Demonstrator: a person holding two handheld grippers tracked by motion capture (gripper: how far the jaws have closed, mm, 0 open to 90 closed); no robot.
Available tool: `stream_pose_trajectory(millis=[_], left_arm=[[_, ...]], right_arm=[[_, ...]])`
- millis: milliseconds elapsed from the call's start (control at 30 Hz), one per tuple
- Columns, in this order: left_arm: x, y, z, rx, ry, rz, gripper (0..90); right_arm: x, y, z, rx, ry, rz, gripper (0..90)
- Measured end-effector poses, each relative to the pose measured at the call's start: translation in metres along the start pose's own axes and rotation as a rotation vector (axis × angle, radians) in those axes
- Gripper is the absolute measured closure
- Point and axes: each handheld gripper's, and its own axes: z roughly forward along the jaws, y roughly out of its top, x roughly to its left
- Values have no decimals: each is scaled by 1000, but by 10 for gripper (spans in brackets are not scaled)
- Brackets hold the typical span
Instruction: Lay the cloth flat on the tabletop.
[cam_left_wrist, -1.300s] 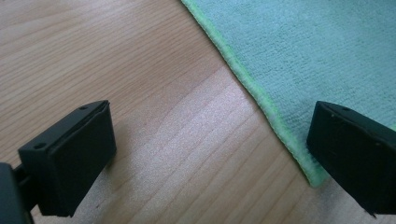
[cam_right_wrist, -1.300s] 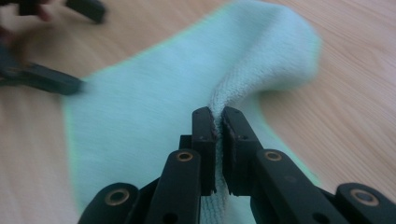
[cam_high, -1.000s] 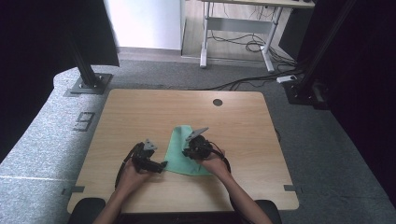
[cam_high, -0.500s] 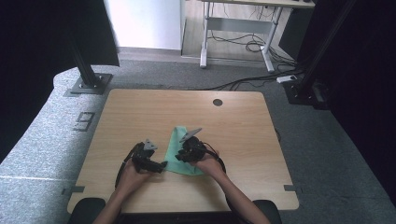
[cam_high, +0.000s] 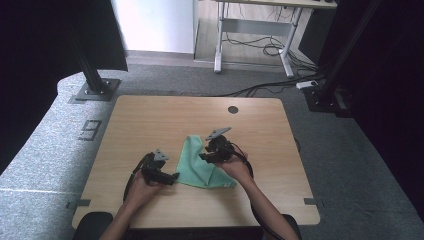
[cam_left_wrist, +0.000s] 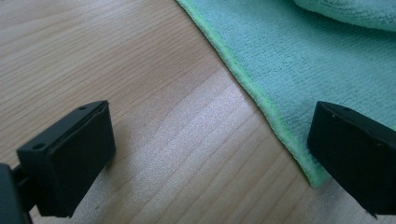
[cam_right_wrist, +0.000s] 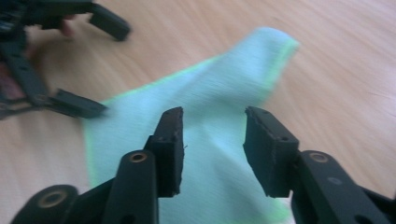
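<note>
Just a green cloth (cam_high: 200, 165) lies folded on the table (cam_high: 150, 120).

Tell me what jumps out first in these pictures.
A soft green microfibre cloth lies partly folded near the front of the pale wooden table, between the person's two hands. The right tool hovers over it, its jaws having just been opening with nothing between them. The left tool rests open at the cloth's hemmed edge.
</note>
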Motion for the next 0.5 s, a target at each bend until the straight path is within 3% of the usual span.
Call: stream_pose_trajectory(millis=[200, 400, 500], left_arm=[[0, 0, 0, -1, 1, -2, 8], [0, 0, 0, -1, 0, -2, 8], [0, 0, 0, -2, 0, -2, 8]], right_arm=[[-18, -15, 3, 27, -50, 41, 482], [-26, -38, 18, 84, -35, 83, 543], [-25, -48, 26, 104, -76, 62, 589]])
